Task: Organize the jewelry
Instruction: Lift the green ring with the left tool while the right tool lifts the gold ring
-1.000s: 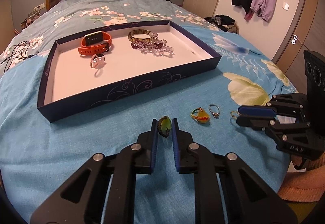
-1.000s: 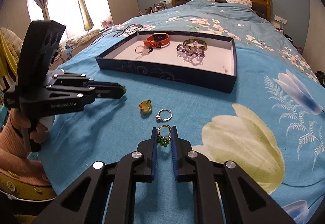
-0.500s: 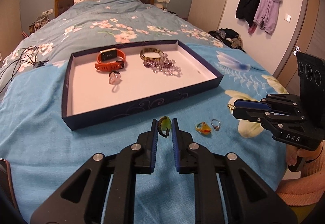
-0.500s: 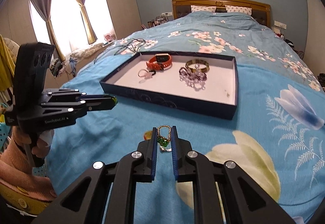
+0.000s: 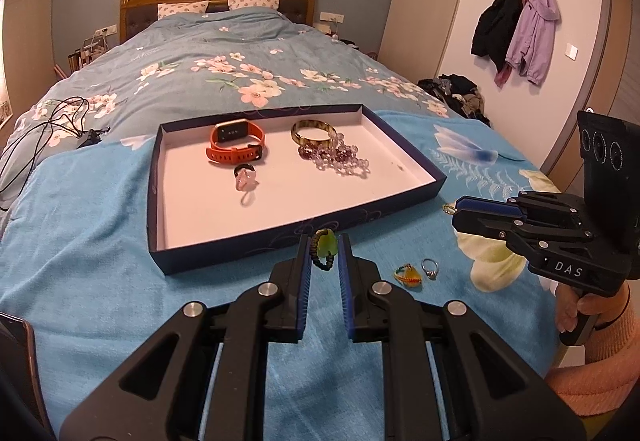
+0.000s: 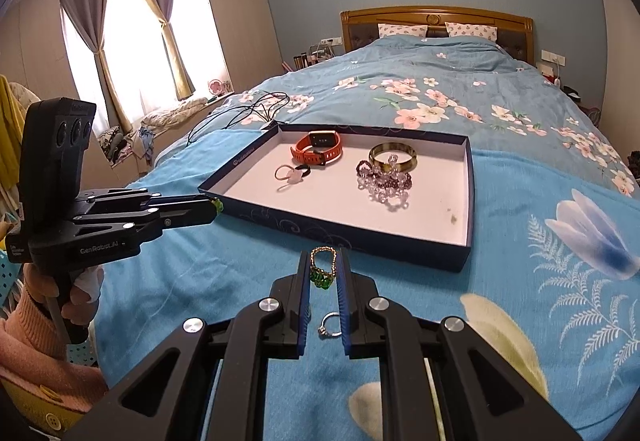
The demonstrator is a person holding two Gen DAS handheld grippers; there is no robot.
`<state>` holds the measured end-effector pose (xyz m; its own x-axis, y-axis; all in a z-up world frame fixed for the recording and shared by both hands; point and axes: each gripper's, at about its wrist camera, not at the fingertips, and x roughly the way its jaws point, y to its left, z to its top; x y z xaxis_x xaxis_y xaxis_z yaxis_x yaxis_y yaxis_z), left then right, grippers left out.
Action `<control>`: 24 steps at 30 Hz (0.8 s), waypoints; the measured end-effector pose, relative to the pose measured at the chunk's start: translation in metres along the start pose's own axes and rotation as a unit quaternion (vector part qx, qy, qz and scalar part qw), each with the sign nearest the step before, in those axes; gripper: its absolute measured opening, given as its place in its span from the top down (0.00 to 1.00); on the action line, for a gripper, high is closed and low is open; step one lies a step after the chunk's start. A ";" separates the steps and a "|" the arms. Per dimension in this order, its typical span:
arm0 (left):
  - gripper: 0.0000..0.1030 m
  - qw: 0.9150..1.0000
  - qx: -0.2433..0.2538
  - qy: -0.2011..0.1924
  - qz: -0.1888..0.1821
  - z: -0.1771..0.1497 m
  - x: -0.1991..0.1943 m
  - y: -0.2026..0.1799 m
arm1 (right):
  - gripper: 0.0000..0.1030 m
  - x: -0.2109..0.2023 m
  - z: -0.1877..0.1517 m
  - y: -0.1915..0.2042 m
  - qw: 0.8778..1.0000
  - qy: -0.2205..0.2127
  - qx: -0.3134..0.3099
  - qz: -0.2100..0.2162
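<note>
My left gripper (image 5: pixel 324 253) is shut on a green-stone ring with a dark braided band (image 5: pixel 325 245), held above the bedspread just short of the tray's near wall. My right gripper (image 6: pixel 323 267) is shut on a gold ring with green stones (image 6: pixel 321 273), also lifted near the tray. The dark blue tray (image 5: pixel 158 201) holds an orange watch (image 5: pixel 236 143), a brown bangle (image 5: pixel 314 132), purple beads (image 5: pixel 340 159) and a pink ring (image 5: pixel 246 179). A silver ring (image 5: pixel 430 268) and a yellow-green ring (image 5: pixel 408 276) lie on the bedspread.
The tray (image 6: pixel 468 201) sits on a blue floral bedspread (image 5: pixel 100 241). Black cables (image 5: pixel 52 125) lie at the left behind the tray. The silver ring (image 6: pixel 331 325) lies under my right gripper. A dark flat object (image 5: pixel 16 353) lies at the left edge.
Both grippers have risen off the bedspread with their rings and tilted up, facing the tray; the silver and yellow-green rings stayed where they lay.
</note>
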<state>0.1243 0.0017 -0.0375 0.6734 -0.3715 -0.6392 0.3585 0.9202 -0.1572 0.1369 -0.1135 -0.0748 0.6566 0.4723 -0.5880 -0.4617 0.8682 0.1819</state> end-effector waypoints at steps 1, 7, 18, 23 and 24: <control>0.87 1.000 -0.001 -0.001 0.000 0.001 0.000 0.000 | 0.89 0.000 0.001 0.000 1.000 -0.002 0.000 0.000; 0.87 1.000 -0.001 -0.005 0.002 0.004 -0.002 0.000 | 0.89 0.001 0.007 -0.001 1.000 -0.009 -0.001 -0.002; 0.87 1.000 -0.002 -0.011 0.004 0.010 -0.004 0.001 | 0.89 0.004 0.018 -0.002 1.000 -0.020 -0.004 -0.001; 0.87 1.000 -0.001 -0.013 0.004 0.012 -0.004 0.002 | 0.89 0.005 0.024 -0.002 1.000 -0.024 -0.007 0.000; 0.87 1.000 -0.001 -0.013 0.005 0.014 -0.004 0.001 | 0.89 0.005 0.025 -0.002 1.000 -0.024 -0.007 0.001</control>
<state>0.1314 0.0027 -0.0249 0.6936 -0.3663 -0.6203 0.3512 0.9237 -0.1528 0.1559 -0.1089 -0.0586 0.6843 0.4805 -0.5485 -0.4705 0.8656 0.1713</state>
